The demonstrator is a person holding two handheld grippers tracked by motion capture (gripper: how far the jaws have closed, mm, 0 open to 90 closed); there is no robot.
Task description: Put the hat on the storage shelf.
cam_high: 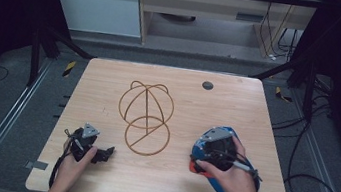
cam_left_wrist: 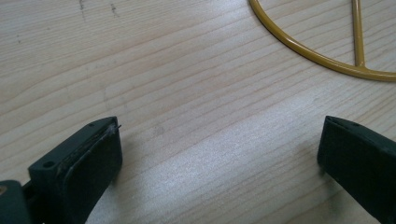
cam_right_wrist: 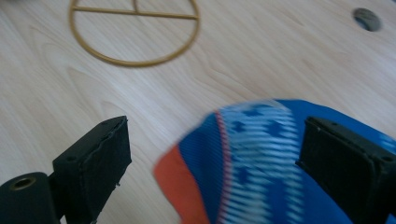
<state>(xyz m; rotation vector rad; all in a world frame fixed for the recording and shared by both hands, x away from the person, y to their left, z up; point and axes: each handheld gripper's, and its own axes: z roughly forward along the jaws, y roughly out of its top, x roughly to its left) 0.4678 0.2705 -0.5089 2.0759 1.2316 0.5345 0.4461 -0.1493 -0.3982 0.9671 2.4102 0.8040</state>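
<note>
cloth [cam_right_wrist: 261, 163]: blue-orange knit, right front of surface [cam_high: 96, 176], under right tongs [cam_right_wrist: 212, 154]
handling: likely soft, light, limp; pinch the orange edge
right tongs: open, straddling cloth
left tongs [cam_left_wrist: 219, 149]: open, empty, near wire rack [cam_high: 145, 117]

A blue knitted cloth piece [cam_right_wrist: 261, 168] with a white woven pattern and an orange edge lies on the light wooden counter [cam_high: 237, 110], near its front right part. In the right gripper view it is blurred, its orange border turned toward the counter's middle. A thin brass-coloured wire frame [cam_high: 145, 117], made of rings and curved ribs, sits at the centre, well apart from the cloth.
</note>
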